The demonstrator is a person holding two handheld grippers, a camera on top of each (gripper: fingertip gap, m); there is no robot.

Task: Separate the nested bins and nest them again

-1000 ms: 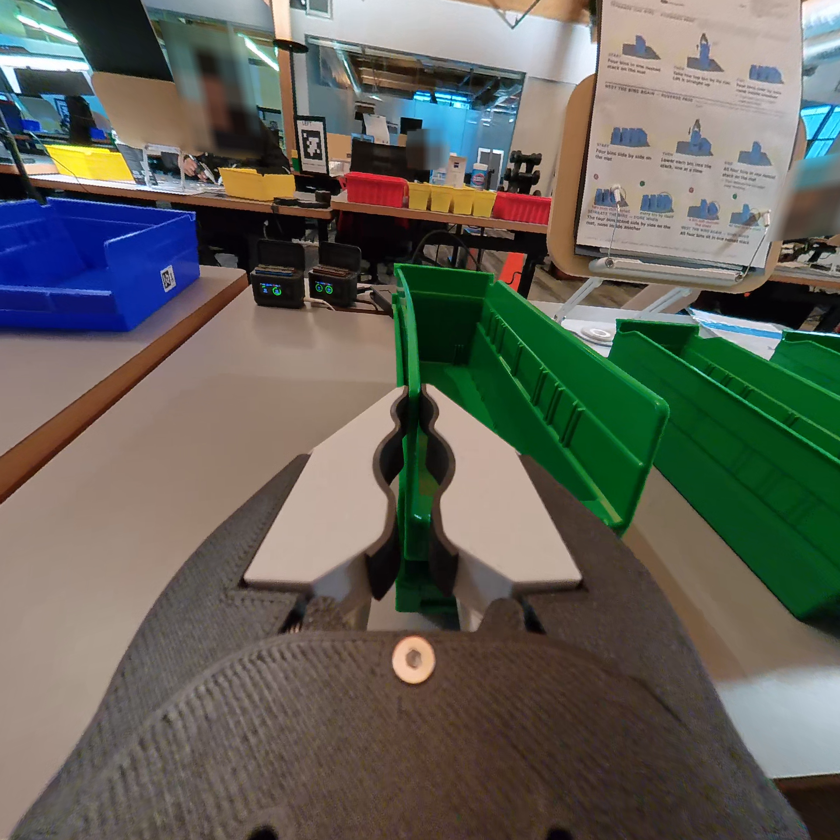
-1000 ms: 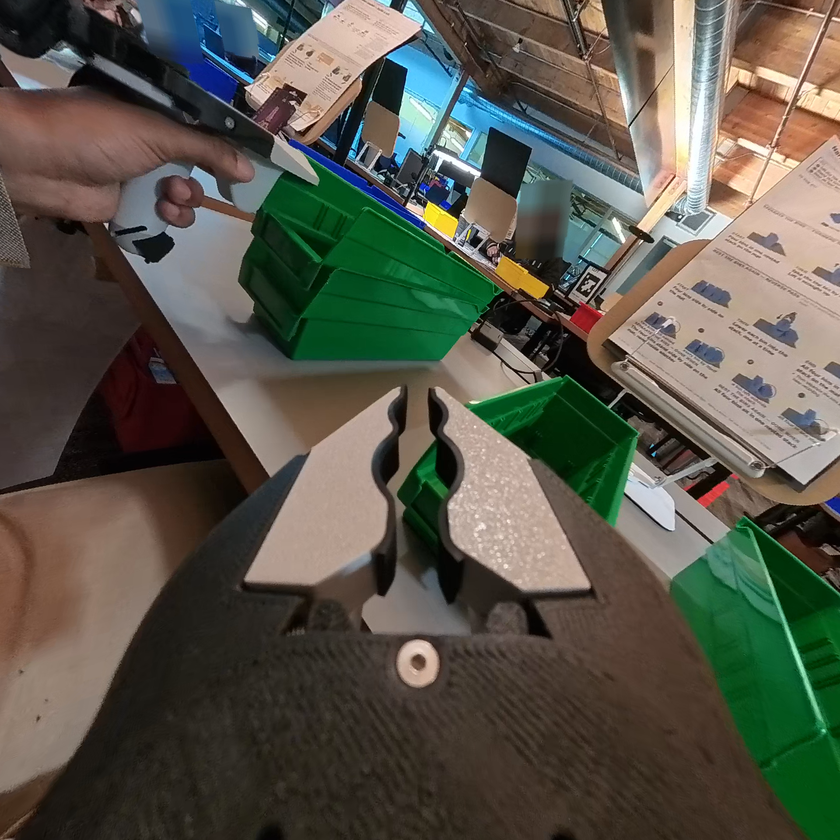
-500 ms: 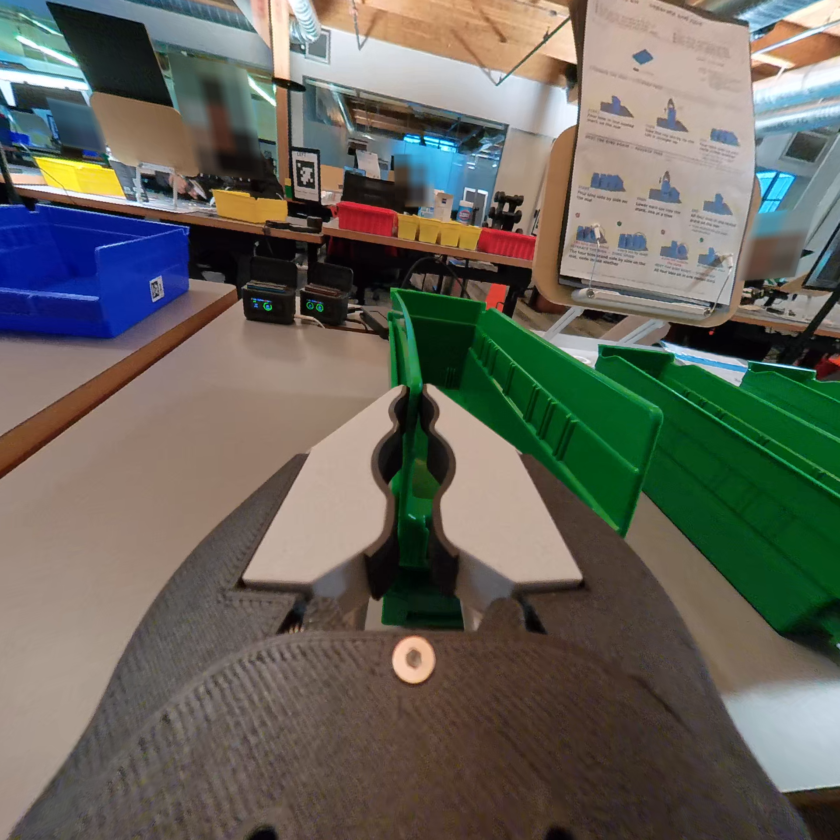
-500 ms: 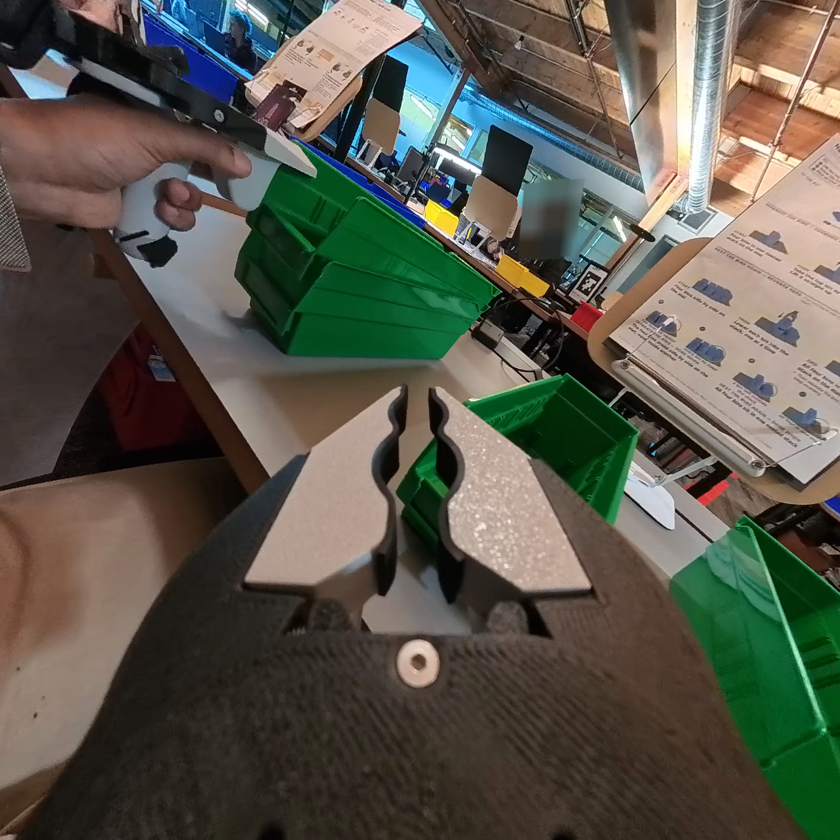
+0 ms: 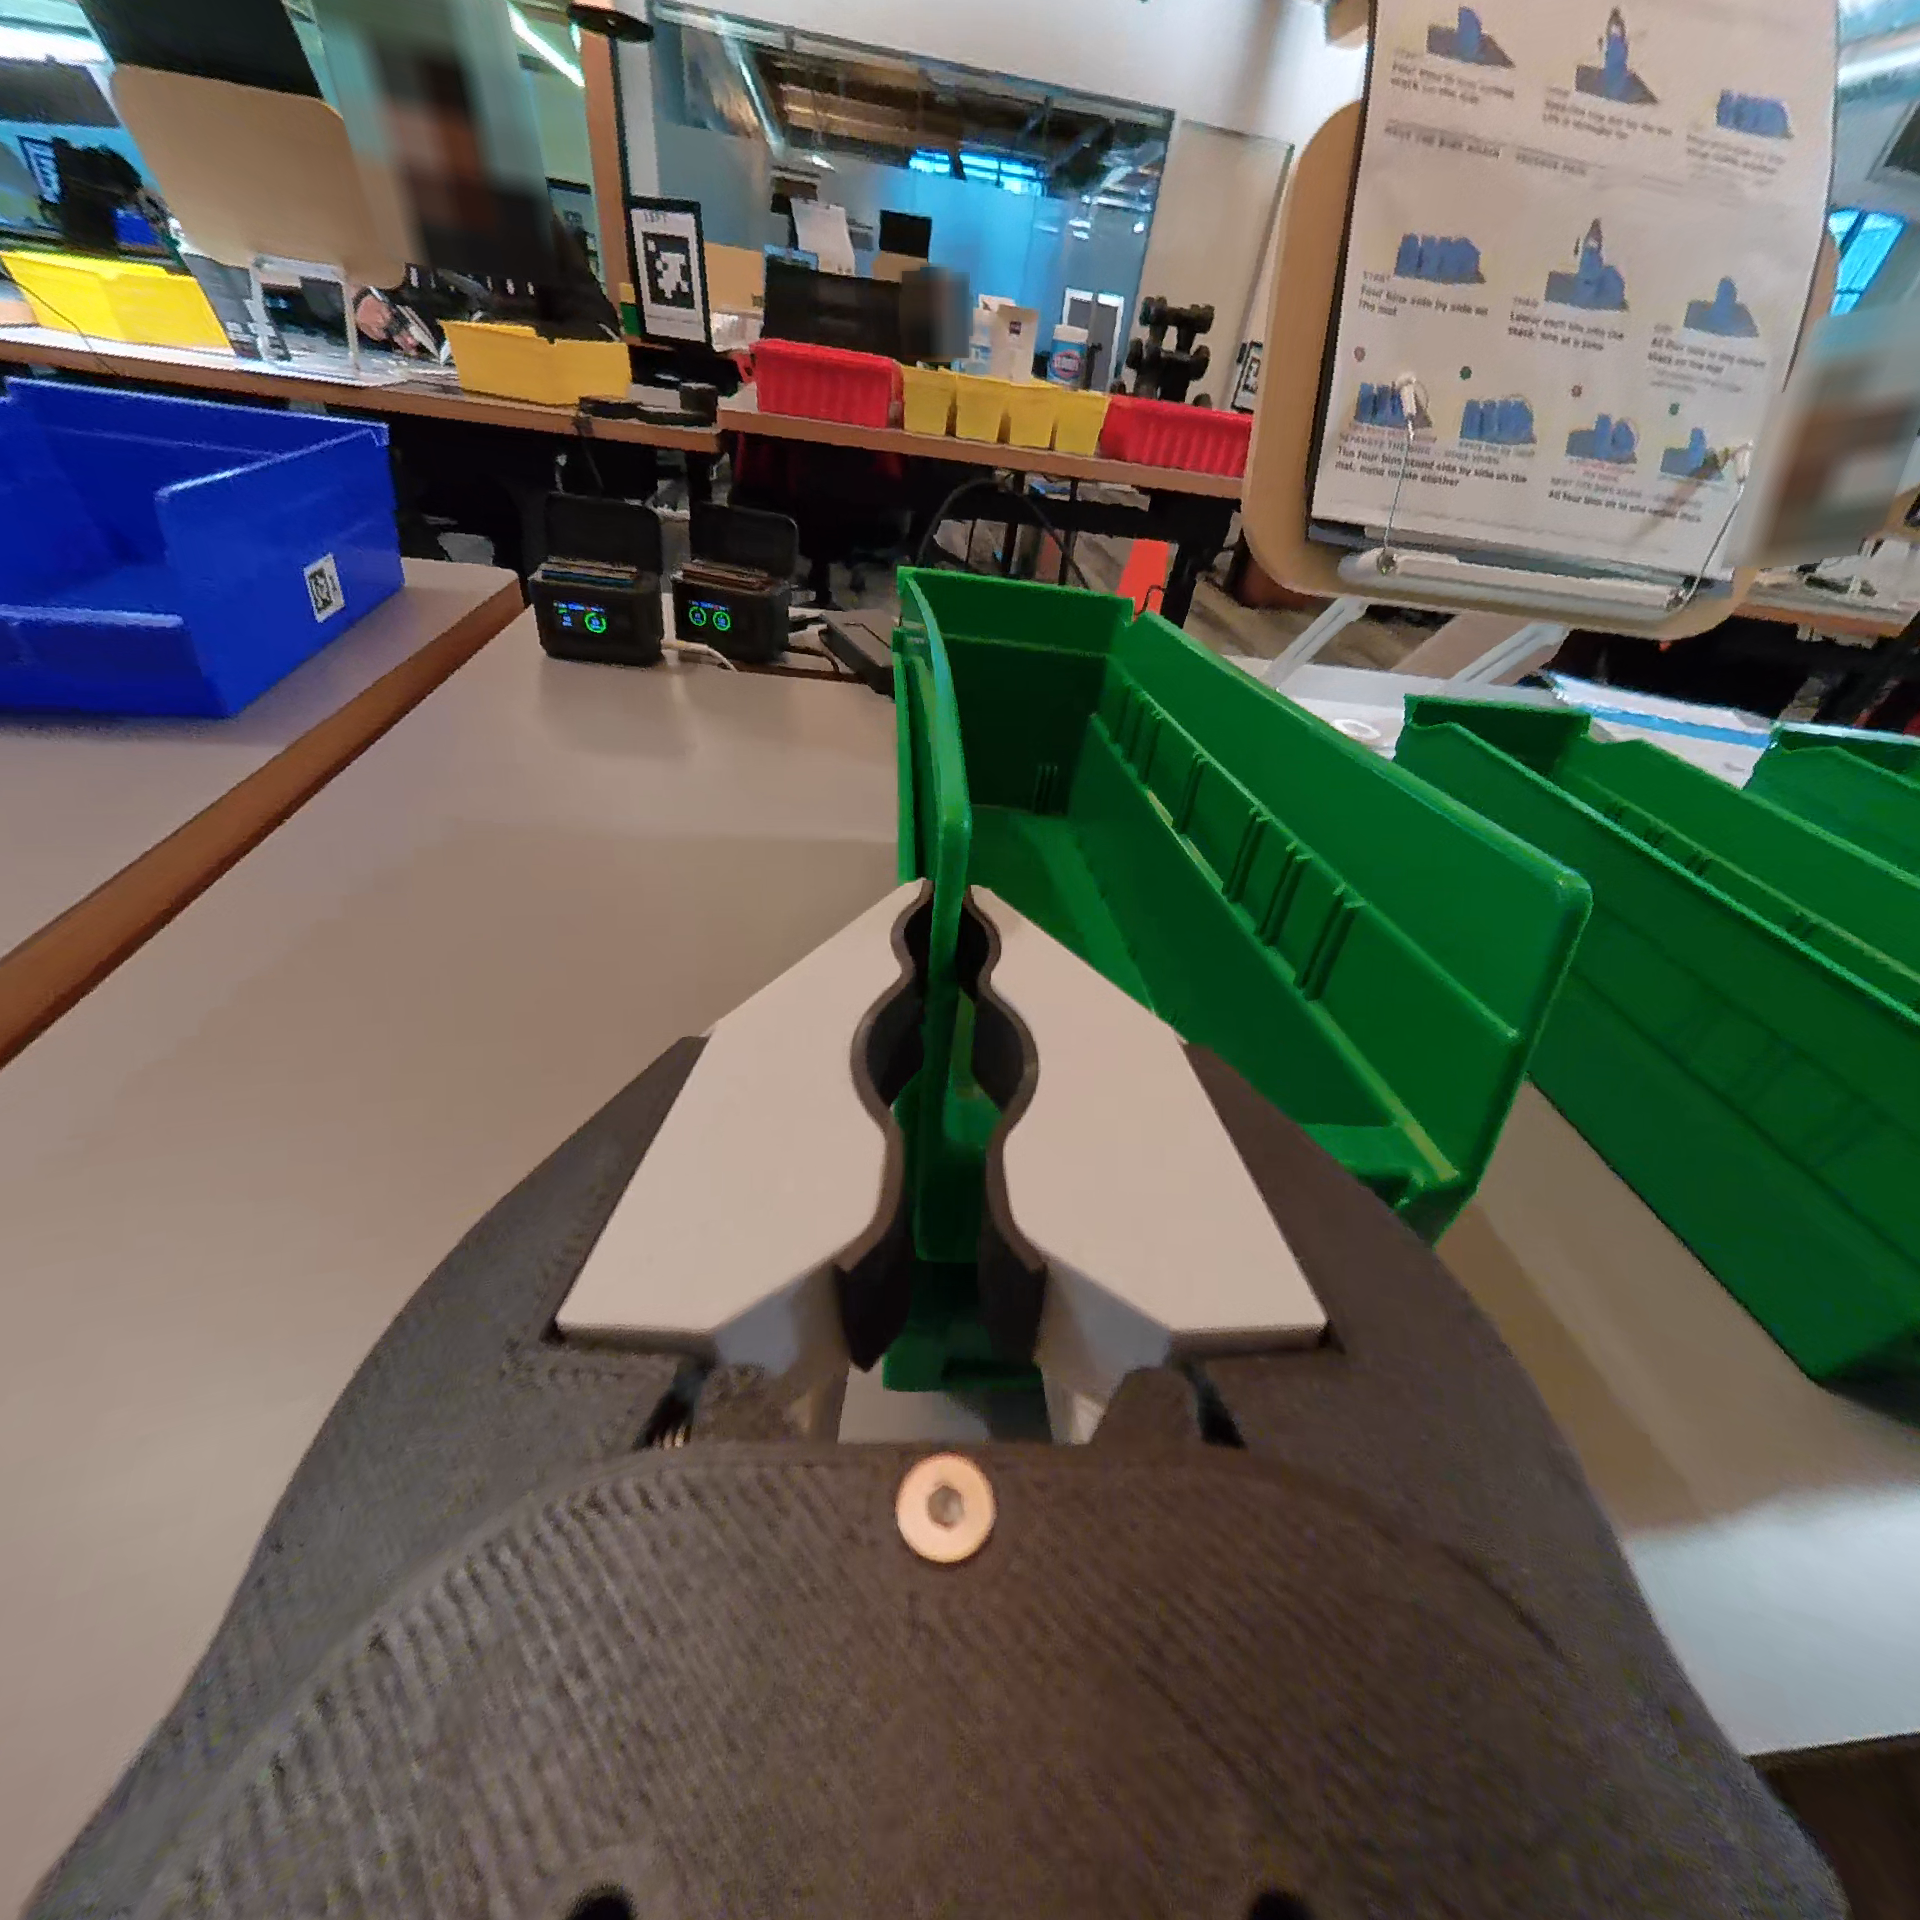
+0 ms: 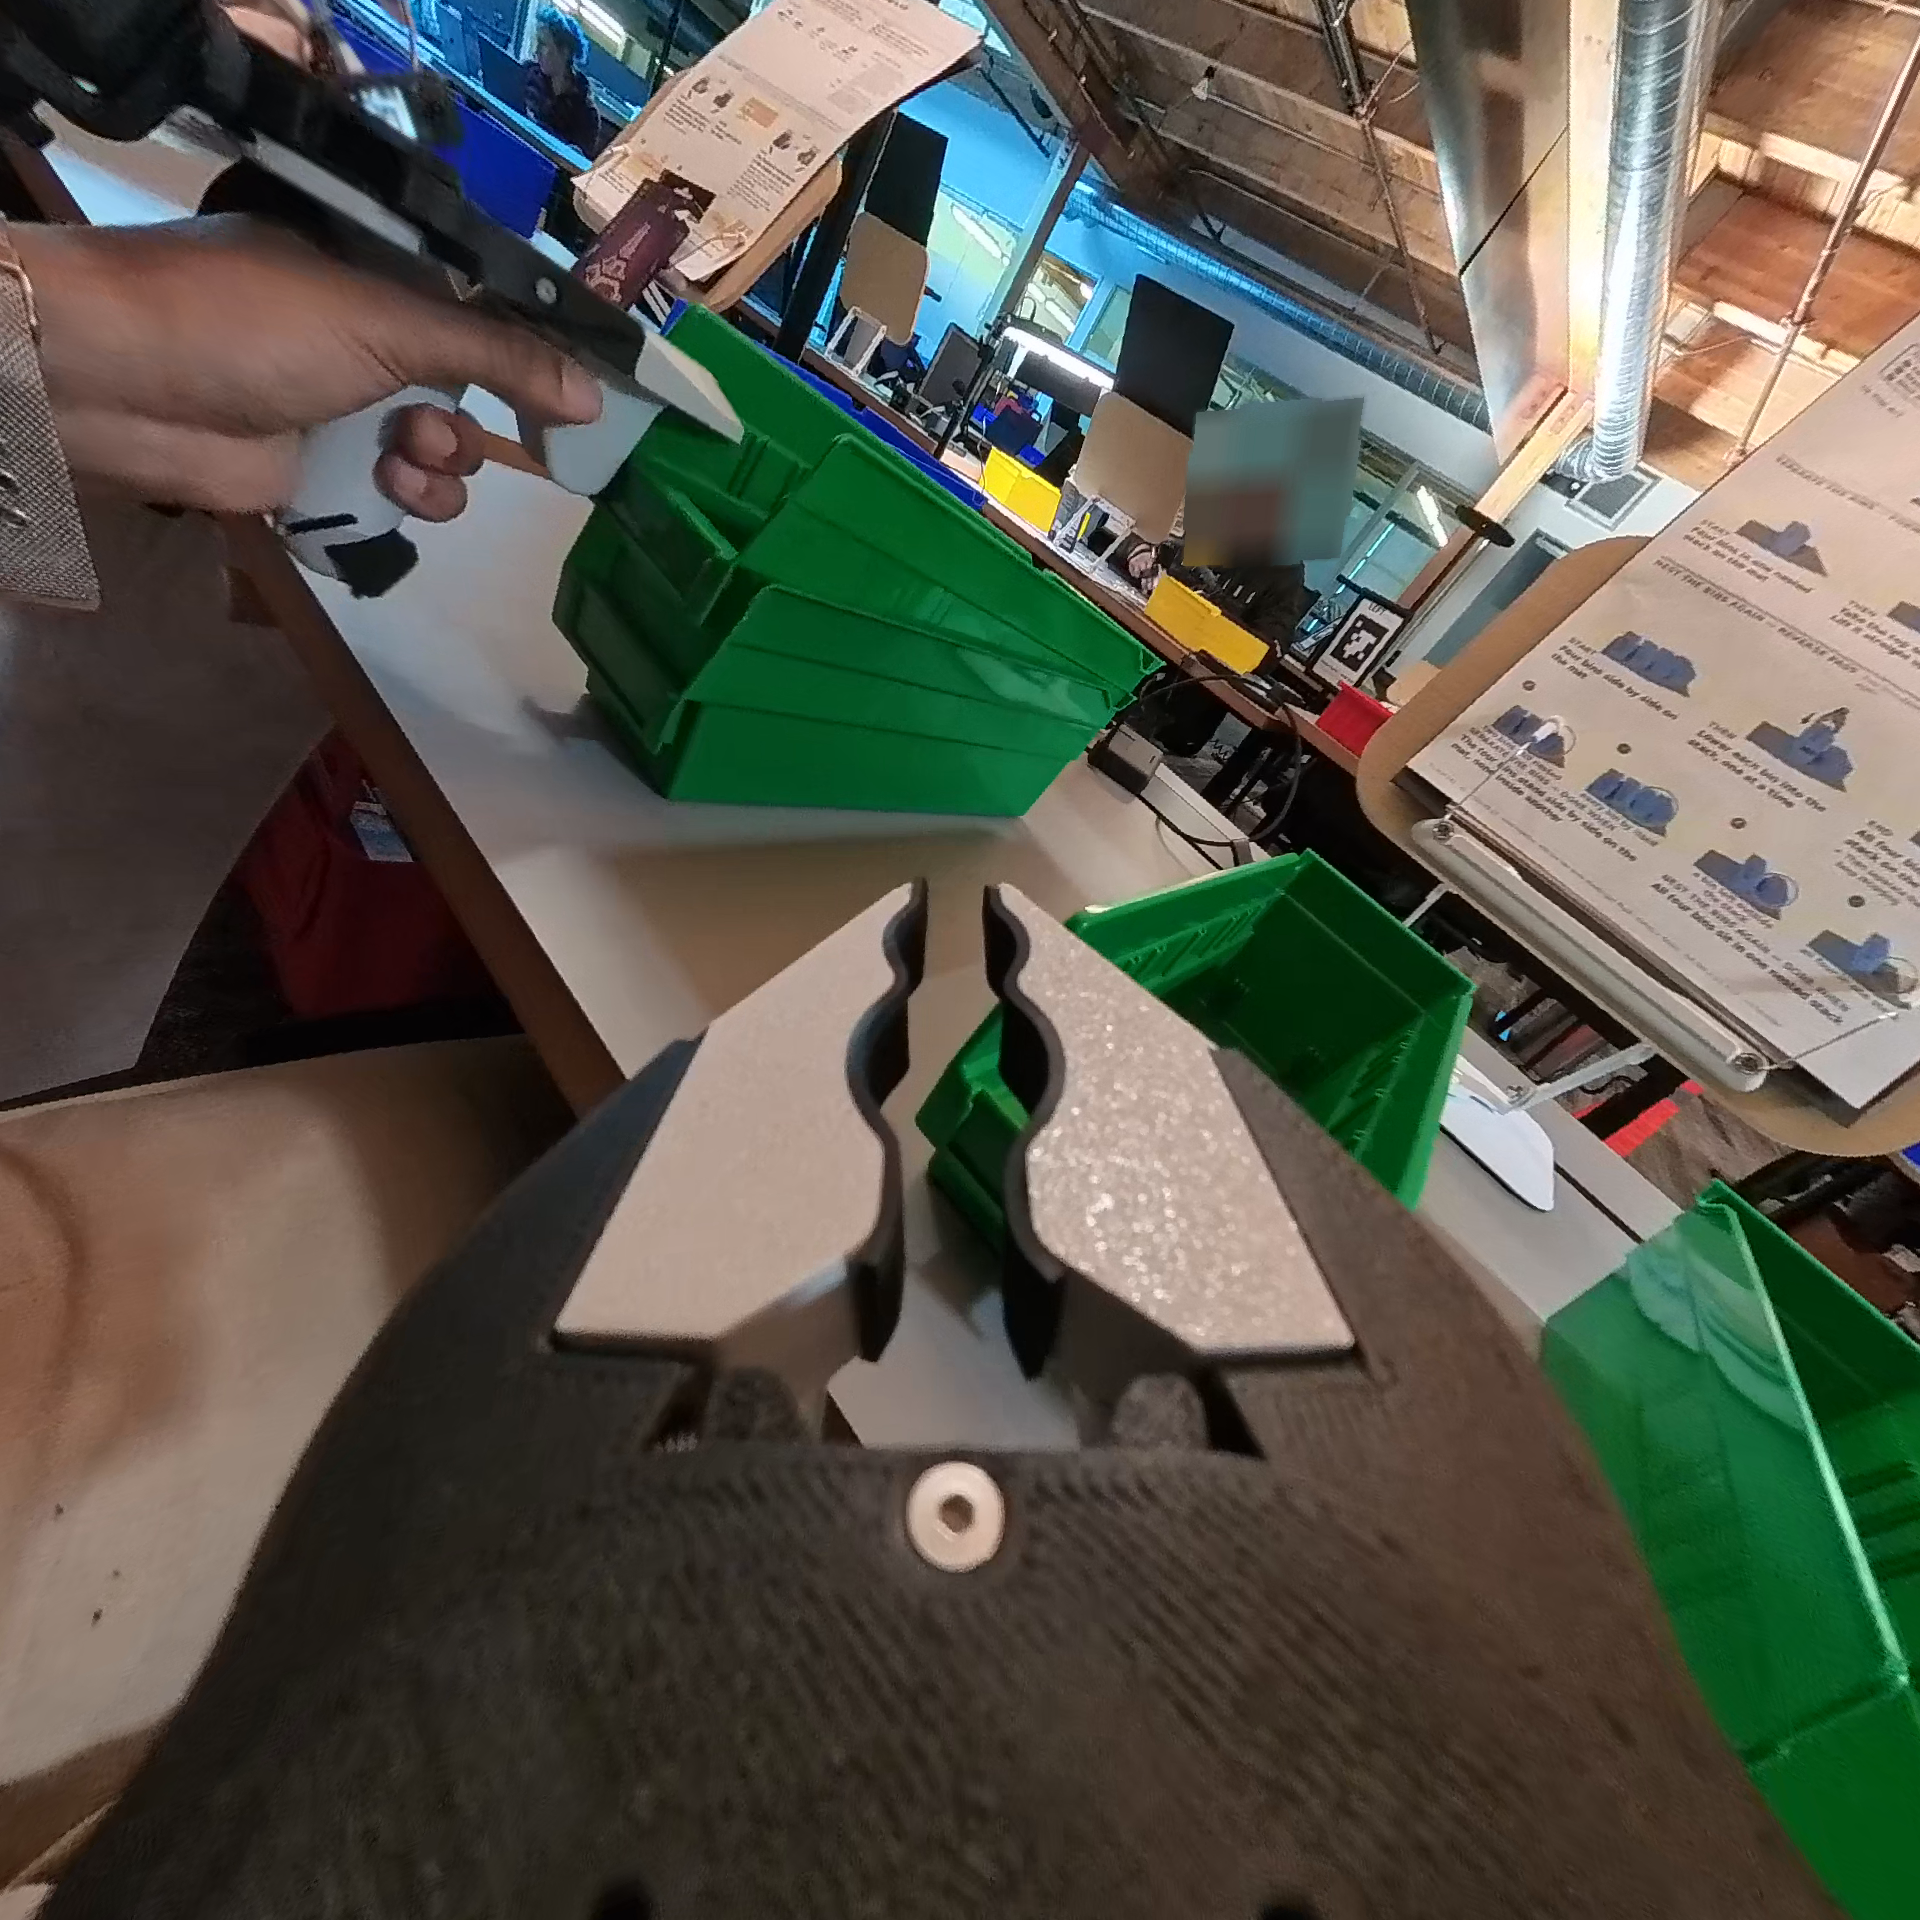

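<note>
In the left wrist view, the left gripper point(image 5: 943, 914) is clamped on the near-left wall of the top green bin point(image 5: 1226, 883), with more green bins point(image 5: 1714, 1018) to its right on the grey table point(image 5: 436, 935). In the right wrist view, the right gripper point(image 6: 954, 902) hangs slightly parted and empty above a separate green bin point(image 6: 1309, 997), while that gripped bin tops a nested stack point(image 6: 831, 665) at far left

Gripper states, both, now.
Left gripper: shut on the side wall of a green bin.
Right gripper: narrowly open, holding nothing.
</note>
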